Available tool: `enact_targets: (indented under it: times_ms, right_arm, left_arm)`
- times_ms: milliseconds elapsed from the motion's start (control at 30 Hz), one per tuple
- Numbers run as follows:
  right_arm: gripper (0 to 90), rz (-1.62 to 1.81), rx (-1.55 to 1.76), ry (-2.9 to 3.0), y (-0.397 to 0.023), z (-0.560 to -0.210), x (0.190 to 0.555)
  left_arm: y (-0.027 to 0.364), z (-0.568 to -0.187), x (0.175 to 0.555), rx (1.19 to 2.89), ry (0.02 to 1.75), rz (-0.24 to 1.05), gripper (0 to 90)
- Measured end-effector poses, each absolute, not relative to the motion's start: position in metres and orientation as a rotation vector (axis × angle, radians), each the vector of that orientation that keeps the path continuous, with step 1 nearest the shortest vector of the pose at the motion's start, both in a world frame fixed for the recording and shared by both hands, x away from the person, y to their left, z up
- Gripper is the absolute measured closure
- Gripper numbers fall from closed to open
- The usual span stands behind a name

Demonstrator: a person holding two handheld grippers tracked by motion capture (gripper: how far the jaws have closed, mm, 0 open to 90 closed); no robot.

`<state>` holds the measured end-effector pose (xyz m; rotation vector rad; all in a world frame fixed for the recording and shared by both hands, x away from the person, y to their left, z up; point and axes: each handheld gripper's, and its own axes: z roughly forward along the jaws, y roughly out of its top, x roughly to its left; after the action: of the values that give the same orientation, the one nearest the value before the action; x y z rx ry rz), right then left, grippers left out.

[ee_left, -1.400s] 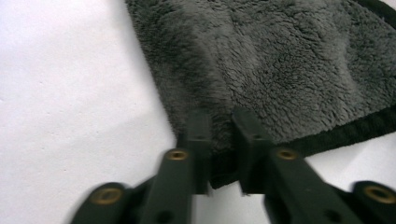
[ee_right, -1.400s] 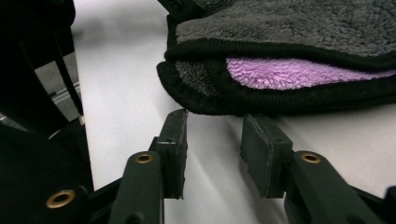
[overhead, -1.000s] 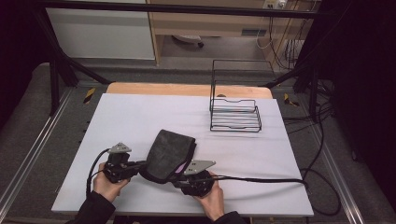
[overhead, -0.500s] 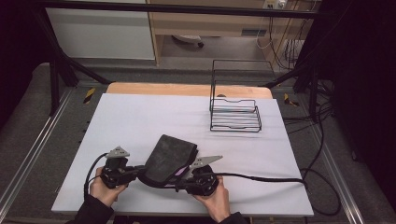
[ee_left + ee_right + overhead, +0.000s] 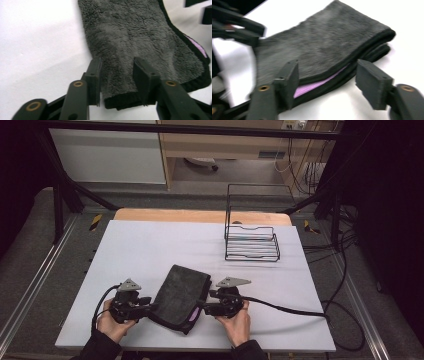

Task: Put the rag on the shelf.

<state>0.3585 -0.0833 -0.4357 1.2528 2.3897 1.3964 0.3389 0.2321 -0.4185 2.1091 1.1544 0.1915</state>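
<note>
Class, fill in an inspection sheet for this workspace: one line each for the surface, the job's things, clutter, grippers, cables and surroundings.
Surface: white tabletop, with a bare wooden strip along its far edge.
Job's things: folded dark grey towel with a black hem lies flat near the front edge; a purple layer shows at its open side.
Clutter: black wire rack stands at the far right, apart from the towel.
Grippers: left gripper open, jaws just opened, towel's end between them; right gripper open, jaws just opened, astride the towel's layered edge.
Cables: a black cable trails right from the right gripper; more hang off the table's right side.
Surroundings: dark frame posts, grey floor, pale cabinets behind.
</note>
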Motion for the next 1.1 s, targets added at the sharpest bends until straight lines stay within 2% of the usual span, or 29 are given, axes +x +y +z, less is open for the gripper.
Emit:
enact_targets:
  times_ms: [167,367,400,500,600,633,933,1100]
  right_arm:
    - [32.3,1.304,1.297,2.35,-0.076,-0.454,0.369]
    - [39.4,1.31,1.277,2.378,-0.067,-0.46,0.37]
    - [42.1,1.304,1.272,2.383,-0.067,-0.46,0.37]
    - [60.2,1.323,1.291,2.401,-0.066,-0.459,0.372]
    - [77.1,1.342,1.288,2.394,-0.067,-0.458,0.372]
    - [79.2,1.342,1.286,2.396,-0.068,-0.457,0.372]
    - [81.7,1.28,1.24,2.437,-0.087,-0.437,0.385]
    - [80.8,1.248,1.141,2.506,-0.092,-0.434,0.394]
  left_arm:
    - [0.234,-0.431,0.342,2.177,1.174,0.134,56.9]
    - [0.232,-0.433,0.342,2.198,1.178,0.08,66.1]
    - [0.231,-0.433,0.342,2.19,1.184,0.068,67.5]
    - [0.229,-0.432,0.342,2.189,1.191,0.056,75.9]
    - [0.227,-0.431,0.34,2.189,1.188,0.065,79.7]
    - [0.227,-0.431,0.339,2.182,1.186,0.064,80.3]
    - [0.2,-0.428,0.323,2.097,1.108,-0.023,81.2]
    - [0.184,-0.429,0.309,2.111,1.098,0.059,80.5]
